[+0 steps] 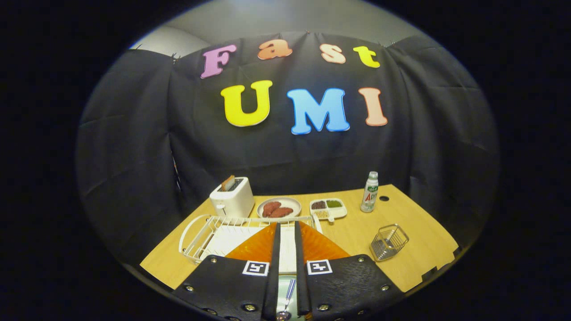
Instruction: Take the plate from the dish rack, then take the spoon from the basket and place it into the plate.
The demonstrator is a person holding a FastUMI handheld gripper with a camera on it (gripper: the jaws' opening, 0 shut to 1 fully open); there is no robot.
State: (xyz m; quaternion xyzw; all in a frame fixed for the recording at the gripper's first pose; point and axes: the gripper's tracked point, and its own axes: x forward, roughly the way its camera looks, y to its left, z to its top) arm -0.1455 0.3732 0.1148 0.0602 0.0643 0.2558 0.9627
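While the gripper (285, 232) points out over the table (419, 223), its two fingers stand close together with only a thin slit between them. The spoon (287, 296) shows in that slit, back near the base of the fingers, handle forward and bowl toward the camera. It has a pale surface behind it that is probably the plate (283, 285). The spoon looks thinner than the slit, so it cannot be told whether the fingers pinch it or merely hang above it.

The wire basket (389, 242) stands off to the right of the fingers and looks empty, which fits the spoon being out. The dish rack (209, 232) sits just ahead and to the left, with no plate standing in it (its white mat shows bare). By that reading, the task is at or near its last step.

Beyond the rack stand a toaster (232, 196), a dish of browned food (279, 208), a divided tray (328, 207) and a bottle (370, 192), all well clear.
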